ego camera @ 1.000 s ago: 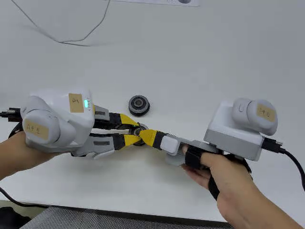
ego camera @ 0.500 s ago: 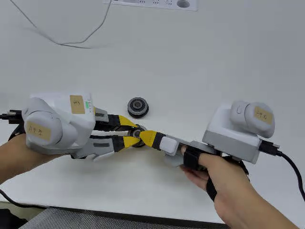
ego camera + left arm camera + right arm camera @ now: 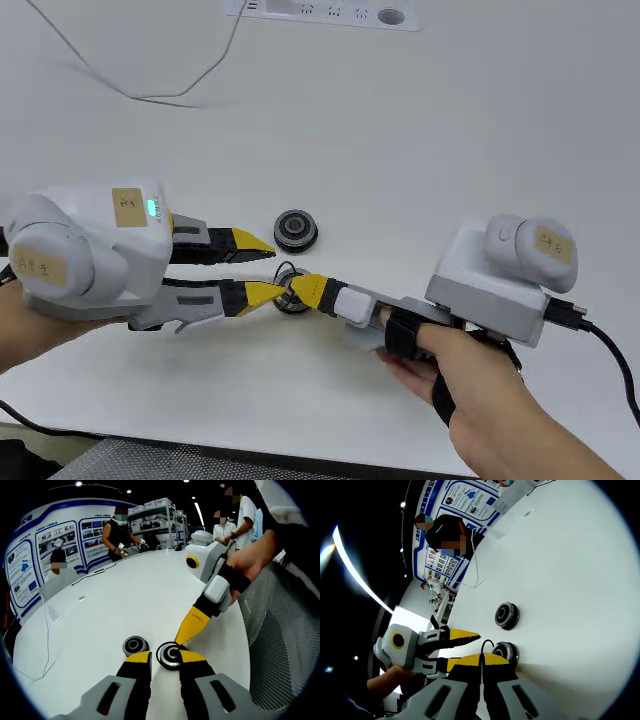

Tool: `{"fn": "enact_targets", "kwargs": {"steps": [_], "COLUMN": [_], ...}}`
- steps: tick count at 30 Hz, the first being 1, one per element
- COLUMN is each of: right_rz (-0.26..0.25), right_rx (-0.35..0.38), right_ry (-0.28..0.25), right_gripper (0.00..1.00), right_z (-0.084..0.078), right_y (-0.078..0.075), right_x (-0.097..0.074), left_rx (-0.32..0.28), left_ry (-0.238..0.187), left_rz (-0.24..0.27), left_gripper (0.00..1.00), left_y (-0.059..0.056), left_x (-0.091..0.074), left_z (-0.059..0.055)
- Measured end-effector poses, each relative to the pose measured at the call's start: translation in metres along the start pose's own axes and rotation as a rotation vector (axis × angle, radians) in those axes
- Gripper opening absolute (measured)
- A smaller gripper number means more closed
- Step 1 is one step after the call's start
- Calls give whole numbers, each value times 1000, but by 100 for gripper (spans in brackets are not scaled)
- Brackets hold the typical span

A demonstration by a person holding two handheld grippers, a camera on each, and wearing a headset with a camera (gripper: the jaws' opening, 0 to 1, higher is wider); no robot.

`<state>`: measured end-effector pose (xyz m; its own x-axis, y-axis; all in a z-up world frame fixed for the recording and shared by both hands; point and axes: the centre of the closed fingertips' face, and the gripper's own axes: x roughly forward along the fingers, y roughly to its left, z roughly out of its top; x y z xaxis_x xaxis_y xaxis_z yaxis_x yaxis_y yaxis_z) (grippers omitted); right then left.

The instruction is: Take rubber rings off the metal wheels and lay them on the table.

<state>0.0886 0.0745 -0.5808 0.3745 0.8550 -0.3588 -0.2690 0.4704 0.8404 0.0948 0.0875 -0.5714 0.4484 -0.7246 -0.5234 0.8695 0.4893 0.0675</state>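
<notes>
Two small metal wheels with black rubber rings lie on the white table (image 3: 420,150). The far wheel (image 3: 296,229) (image 3: 135,644) (image 3: 507,615) lies free. The near wheel (image 3: 290,301) (image 3: 171,655) (image 3: 507,652) sits at the tip of my right gripper (image 3: 303,289) (image 3: 481,656), which is shut; a thin black loop of rubber ring (image 3: 486,644) (image 3: 284,270) rises from its tips beside the wheel. My left gripper (image 3: 272,267) (image 3: 165,661) stands open just left of that wheel, one yellow jaw on each side of it, not touching.
A grey cable (image 3: 150,92) trails across the back left of the table up to a power strip (image 3: 330,14) at the far edge. The near table edge (image 3: 250,445) runs just below both hands. People stand around distant tables in the gripper views.
My left gripper, shut on the near wheel before, has opened and drawn back to the left. The right gripper stays shut at the wheel, and a loop of ring now stands out.
</notes>
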Motion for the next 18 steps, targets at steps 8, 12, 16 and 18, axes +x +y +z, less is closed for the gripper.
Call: {"fn": "enact_targets", "kwargs": {"steps": [8,12,16,18], "right_rz": [-14,-63,-119,-152], "right_rx": [9,16,39,37], "right_ry": [-68,-93,-106,-108], "right_gripper": [1,1,1,1], "right_z": [23,29,29,28], "right_y": [-3,-18,-35,-46], "right_x": [-13,-27,-38,-42], "left_rx": [27,25,29,29], "left_ry": [0,-4,-9,-11], "left_rz": [31,28,24,23], "left_gripper": [22,22,22,22], "left_y": [9,8,6,5], "left_x": [-3,0,4,5], "left_z": [5,6,9,10]}}
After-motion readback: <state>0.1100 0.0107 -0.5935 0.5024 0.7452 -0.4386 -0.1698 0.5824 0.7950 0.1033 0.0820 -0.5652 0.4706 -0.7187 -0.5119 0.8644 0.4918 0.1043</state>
